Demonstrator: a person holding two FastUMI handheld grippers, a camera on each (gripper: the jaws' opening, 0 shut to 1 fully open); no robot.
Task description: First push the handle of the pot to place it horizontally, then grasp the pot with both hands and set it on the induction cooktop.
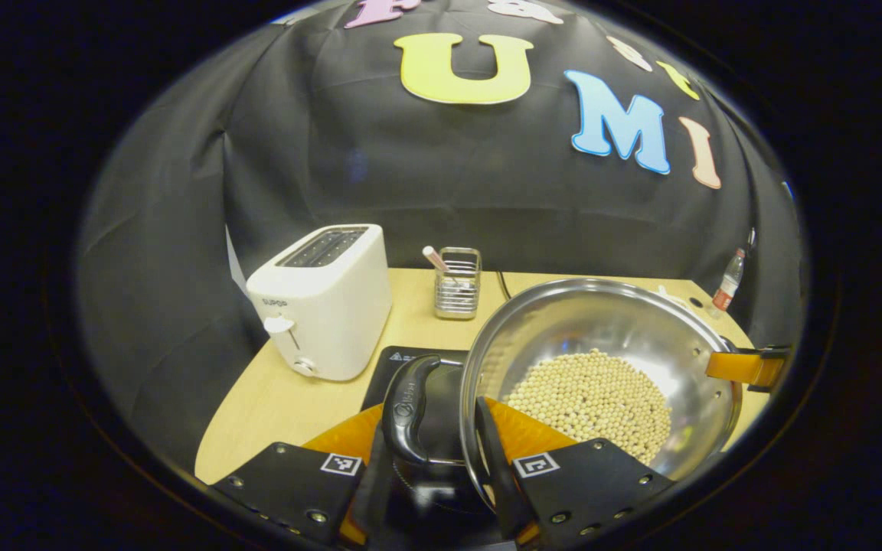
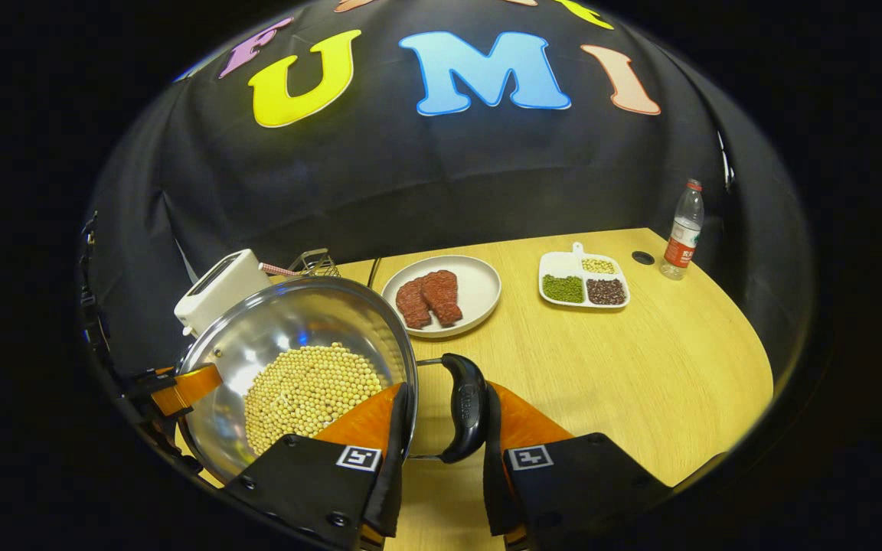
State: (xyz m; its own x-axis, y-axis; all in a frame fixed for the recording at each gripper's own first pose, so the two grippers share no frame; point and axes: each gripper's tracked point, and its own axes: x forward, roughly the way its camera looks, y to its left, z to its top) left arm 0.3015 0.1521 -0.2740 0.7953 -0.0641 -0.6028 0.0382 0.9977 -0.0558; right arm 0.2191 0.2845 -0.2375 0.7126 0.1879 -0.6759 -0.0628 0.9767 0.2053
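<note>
Left gripper (image 1: 441, 451) clamps pot (image 1: 602, 367) handle (image 1: 409, 409); toaster (image 1: 322, 302) behind cooktop (image 1: 395, 367).

beans (image 1: 590, 394) in pot (image 1: 563, 314) — toaster (image 1: 322, 298) left | cooktop (image 1: 403, 363) below

Your open tabletop (image 2: 640, 367) right of the pot (image 2: 295, 360); toaster (image 1: 322, 302), utensil holder (image 1: 458, 283) crowding far left.

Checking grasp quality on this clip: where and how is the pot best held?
By its two black side handles, one set of tongs from each side. The pot is wide, round and loaded with beans, so its wall offers no pinch; the upright loop handles do. Both tongs straddle a handle and the rim.
</note>
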